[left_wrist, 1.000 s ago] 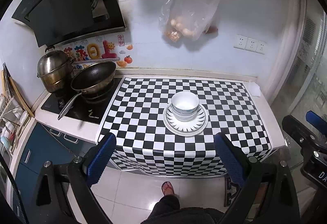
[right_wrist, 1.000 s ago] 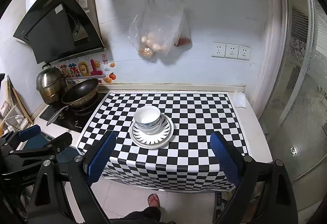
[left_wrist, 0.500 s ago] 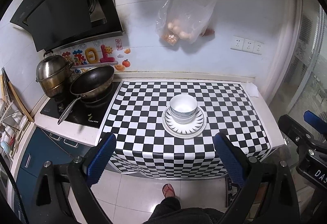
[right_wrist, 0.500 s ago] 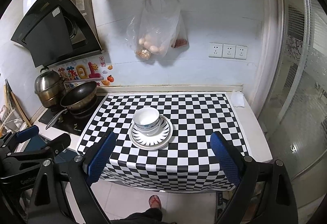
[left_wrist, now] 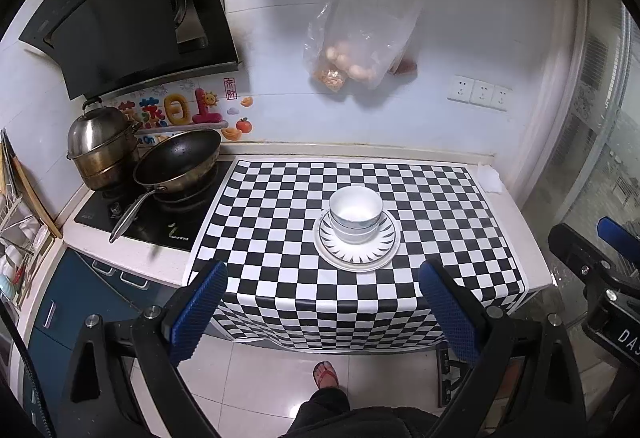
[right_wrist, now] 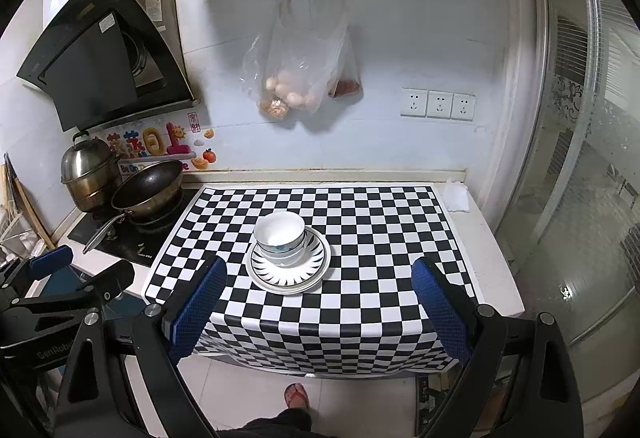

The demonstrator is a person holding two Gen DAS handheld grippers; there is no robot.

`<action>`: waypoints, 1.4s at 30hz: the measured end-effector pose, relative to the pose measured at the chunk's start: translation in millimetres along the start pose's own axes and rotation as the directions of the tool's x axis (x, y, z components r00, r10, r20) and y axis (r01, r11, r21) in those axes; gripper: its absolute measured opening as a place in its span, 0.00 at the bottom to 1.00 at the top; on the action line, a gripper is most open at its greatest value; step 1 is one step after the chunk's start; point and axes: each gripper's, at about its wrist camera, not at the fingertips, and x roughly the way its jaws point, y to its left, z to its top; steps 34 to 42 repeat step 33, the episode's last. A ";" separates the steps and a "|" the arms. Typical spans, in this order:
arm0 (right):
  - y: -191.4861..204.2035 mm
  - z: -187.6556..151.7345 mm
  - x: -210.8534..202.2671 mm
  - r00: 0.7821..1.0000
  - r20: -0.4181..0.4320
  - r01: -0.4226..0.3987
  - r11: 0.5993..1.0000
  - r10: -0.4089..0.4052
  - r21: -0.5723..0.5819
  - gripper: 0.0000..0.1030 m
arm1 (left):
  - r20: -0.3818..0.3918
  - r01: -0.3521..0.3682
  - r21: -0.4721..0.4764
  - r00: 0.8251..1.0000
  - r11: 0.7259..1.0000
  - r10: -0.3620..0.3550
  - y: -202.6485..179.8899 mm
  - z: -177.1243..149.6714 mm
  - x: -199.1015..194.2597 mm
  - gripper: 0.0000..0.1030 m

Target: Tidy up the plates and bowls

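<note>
Stacked white bowls [left_wrist: 355,214] sit on a stack of white plates with black ray pattern [left_wrist: 380,250], on the checkered cloth in the middle of the counter. They also show in the right wrist view: bowls [right_wrist: 280,236], plates [right_wrist: 310,270]. My left gripper [left_wrist: 324,308] is open and empty, held back from the counter's front edge, above the floor. My right gripper [right_wrist: 316,304] is open and empty too, also back from the counter edge. Each gripper shows at the side of the other's view.
A checkered cloth [left_wrist: 280,206] covers the counter. A wok [left_wrist: 176,162] and a steel pot [left_wrist: 102,146] stand on the hob at the left. A plastic bag of food [left_wrist: 356,50] hangs on the wall. A cloth [left_wrist: 490,178] lies at the back right. A person's foot [left_wrist: 326,374] is on the floor.
Both grippers have drawn back and up from the counter a little; the bowls and plates look smaller and have not moved. Both grippers stay open.
</note>
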 end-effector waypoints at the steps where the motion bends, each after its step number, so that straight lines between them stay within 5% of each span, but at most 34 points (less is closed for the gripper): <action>1: -0.6 0.0 -0.8 1.000 0.002 0.002 1.000 -0.002 0.000 0.93 | 0.003 0.000 -0.001 1.000 1.000 0.000 -0.7 0.8 -0.3 0.95; 42: -12.0 5.7 -5.8 1.000 0.008 0.012 1.000 -0.012 -0.018 0.93 | 0.027 -0.020 -0.003 0.999 1.000 0.020 -18.8 -2.9 -7.0 0.95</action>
